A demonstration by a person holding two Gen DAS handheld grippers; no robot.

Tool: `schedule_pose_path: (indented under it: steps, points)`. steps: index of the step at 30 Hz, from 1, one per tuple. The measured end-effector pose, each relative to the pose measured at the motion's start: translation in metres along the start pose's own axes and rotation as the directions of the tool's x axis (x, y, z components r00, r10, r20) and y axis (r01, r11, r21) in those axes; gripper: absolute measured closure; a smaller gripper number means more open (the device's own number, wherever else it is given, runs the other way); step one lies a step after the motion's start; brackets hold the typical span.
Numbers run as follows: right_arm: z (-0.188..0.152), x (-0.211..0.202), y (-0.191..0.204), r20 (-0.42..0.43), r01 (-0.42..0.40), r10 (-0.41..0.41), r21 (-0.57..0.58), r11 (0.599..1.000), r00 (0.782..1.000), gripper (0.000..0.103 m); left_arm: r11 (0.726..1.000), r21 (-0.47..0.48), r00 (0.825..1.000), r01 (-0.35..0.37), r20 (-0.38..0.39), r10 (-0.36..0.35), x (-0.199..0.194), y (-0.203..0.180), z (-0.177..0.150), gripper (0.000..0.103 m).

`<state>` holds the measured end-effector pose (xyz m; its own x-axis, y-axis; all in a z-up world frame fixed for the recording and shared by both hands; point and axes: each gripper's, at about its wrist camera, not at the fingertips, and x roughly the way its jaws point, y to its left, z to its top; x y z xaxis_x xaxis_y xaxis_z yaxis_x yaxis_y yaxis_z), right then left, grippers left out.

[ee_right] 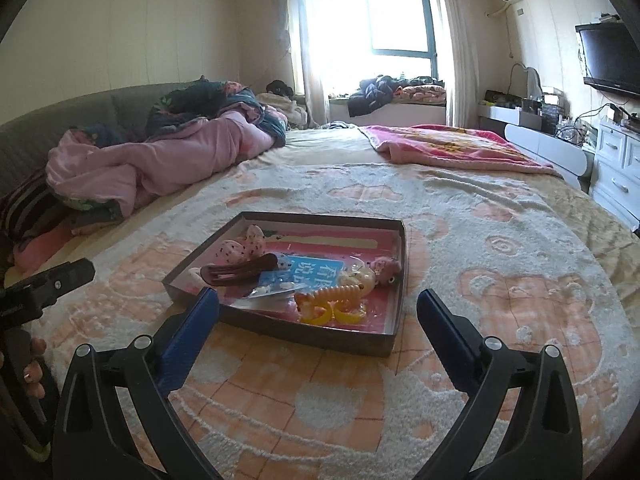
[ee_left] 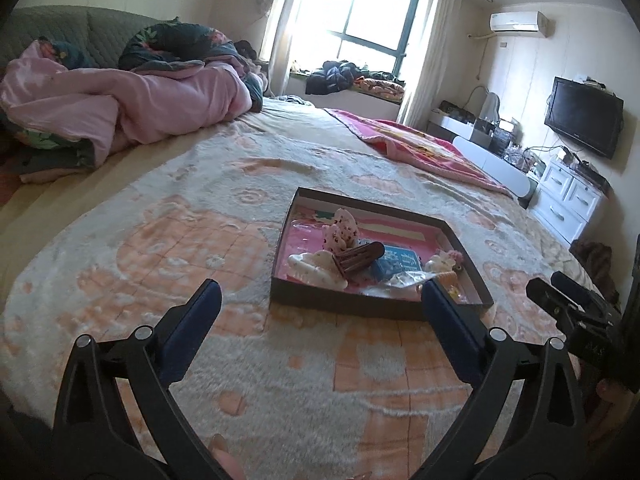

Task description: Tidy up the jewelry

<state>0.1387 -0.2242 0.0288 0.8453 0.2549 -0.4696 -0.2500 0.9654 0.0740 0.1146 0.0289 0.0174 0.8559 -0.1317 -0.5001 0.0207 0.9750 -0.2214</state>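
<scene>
Left gripper (ee_left: 320, 292) and right gripper (ee_right: 318, 300), both spread and holding nothing, near tray (ee_right: 280, 326) of hair clips (ee_right: 240, 273) on bed (ee_right: 500, 280).

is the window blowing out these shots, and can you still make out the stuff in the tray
Left wrist view: the bright curtained window is overexposed, and the shallow dark cardboard tray stays readable. Right wrist view: same glare; the yellow-orange plastic hair clip is clear; fisheye bends edges.

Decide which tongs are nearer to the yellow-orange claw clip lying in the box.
Right. The right tongs hang open just short of the box, almost in line with the yellow-orange claw clip. The left tongs, also open, sit farther to its left.
</scene>
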Motion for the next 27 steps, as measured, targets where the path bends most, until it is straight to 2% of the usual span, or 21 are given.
schedule_pose_path:
  steps: [7,18,27]
  points:
    - [-0.012,-0.008,0.004,0.0,0.012,-0.012,0.005,1.0,1.0,0.007,0.999,0.033,1.0,-0.004,0.008,0.003,-0.015,0.0,-0.018,0.011]
    - [-0.035,-0.016,0.006,0.002,0.022,-0.022,0.007,1.0,1.0,0.007,0.998,0.06,1.0,0.008,-0.013,-0.008,-0.015,-0.001,-0.046,0.011]
    - [-0.048,-0.023,0.011,0.015,0.041,-0.041,-0.011,0.999,0.999,0.007,0.996,0.086,1.0,0.007,0.009,-0.008,-0.017,-0.009,-0.05,0.011]
